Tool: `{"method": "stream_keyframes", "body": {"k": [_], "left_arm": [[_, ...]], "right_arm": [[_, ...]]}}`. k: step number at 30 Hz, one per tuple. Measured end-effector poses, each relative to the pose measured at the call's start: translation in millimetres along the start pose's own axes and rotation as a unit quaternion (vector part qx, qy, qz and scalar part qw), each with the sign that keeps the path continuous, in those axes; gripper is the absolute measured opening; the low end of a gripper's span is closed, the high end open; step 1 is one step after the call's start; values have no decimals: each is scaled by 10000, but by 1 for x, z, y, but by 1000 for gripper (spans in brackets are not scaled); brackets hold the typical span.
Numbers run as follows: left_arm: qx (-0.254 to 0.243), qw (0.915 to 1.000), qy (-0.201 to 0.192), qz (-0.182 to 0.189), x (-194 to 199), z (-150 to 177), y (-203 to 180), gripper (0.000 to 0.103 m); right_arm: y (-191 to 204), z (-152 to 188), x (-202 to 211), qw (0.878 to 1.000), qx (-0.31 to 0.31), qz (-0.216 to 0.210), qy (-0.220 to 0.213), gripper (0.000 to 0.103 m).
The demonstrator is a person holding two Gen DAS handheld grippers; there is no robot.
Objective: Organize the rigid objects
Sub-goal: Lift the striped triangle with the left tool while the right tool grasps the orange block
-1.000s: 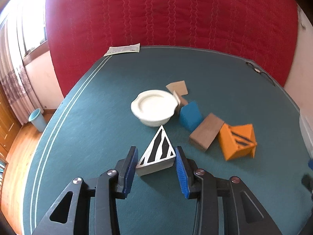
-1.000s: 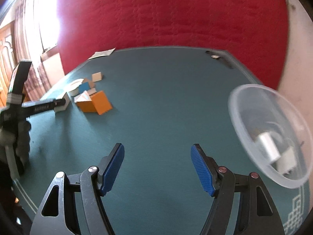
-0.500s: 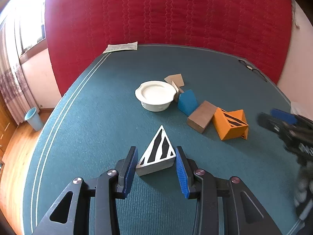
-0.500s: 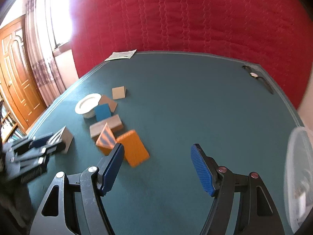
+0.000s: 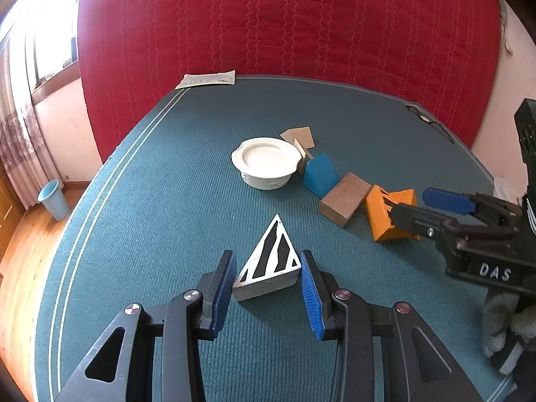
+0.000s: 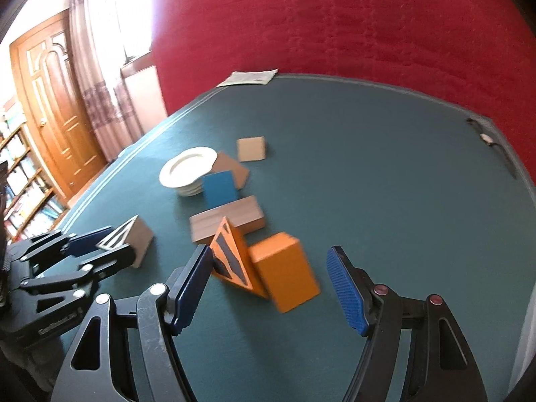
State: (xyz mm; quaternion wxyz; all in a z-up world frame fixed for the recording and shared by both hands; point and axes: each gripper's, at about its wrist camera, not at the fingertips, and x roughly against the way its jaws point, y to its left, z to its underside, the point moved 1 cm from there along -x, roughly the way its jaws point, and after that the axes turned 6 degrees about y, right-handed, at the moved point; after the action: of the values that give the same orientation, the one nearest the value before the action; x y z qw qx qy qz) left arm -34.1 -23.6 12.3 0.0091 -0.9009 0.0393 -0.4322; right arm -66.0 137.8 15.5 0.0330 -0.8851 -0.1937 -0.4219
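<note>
My left gripper (image 5: 266, 288) is shut on a white wedge with black stripes (image 5: 269, 266), held just above the green table; it also shows in the right wrist view (image 6: 129, 239). My right gripper (image 6: 269, 288) is open, its fingers on either side of an orange wedge with dark stripes (image 6: 278, 268). In the left wrist view the right gripper (image 5: 432, 207) reaches in from the right at that orange wedge (image 5: 388, 212). A brown block (image 5: 345, 197), a blue wedge (image 5: 320, 174), tan pieces (image 5: 299, 137) and a white bowl (image 5: 264, 162) lie in a row behind.
The green table (image 5: 167, 201) has a white-lined edge on the left. A paper sheet (image 5: 207, 79) lies at the far left corner and dark glasses (image 5: 427, 121) at the far right edge. A red quilt hangs behind. A blue bin (image 5: 53, 199) stands on the floor.
My right gripper has swung left and closed in on the orange wedge, which now sits between its open fingers. My left gripper has kept hold of the striped wedge and drawn back slightly.
</note>
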Motion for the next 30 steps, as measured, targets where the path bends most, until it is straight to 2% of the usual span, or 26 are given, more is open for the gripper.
{"method": "stream_keyframes", "body": {"k": [3, 12, 19, 25, 27, 30], "left_arm": [[16, 10000, -2, -8, 1, 1, 1, 40], [3, 10000, -9, -10, 1, 1, 2, 40], [7, 10000, -5, -1, 1, 1, 3, 40], [17, 10000, -4, 6, 1, 0, 3, 40], [20, 10000, 2, 11, 1, 1, 2, 40], [38, 10000, 24, 3, 0, 1, 2, 41]], "right_arm": [[1, 3, 2, 9999, -19, 93, -53, 72], [-31, -7, 1, 9979, -599, 209, -138, 72], [-20, -5, -18, 9994, -264, 69, 209, 72], [-14, -2, -17, 9997, -165, 64, 186, 72], [-13, -1, -17, 9997, -141, 63, 178, 70], [-14, -1, -17, 9996, -164, 71, 237, 59]]}}
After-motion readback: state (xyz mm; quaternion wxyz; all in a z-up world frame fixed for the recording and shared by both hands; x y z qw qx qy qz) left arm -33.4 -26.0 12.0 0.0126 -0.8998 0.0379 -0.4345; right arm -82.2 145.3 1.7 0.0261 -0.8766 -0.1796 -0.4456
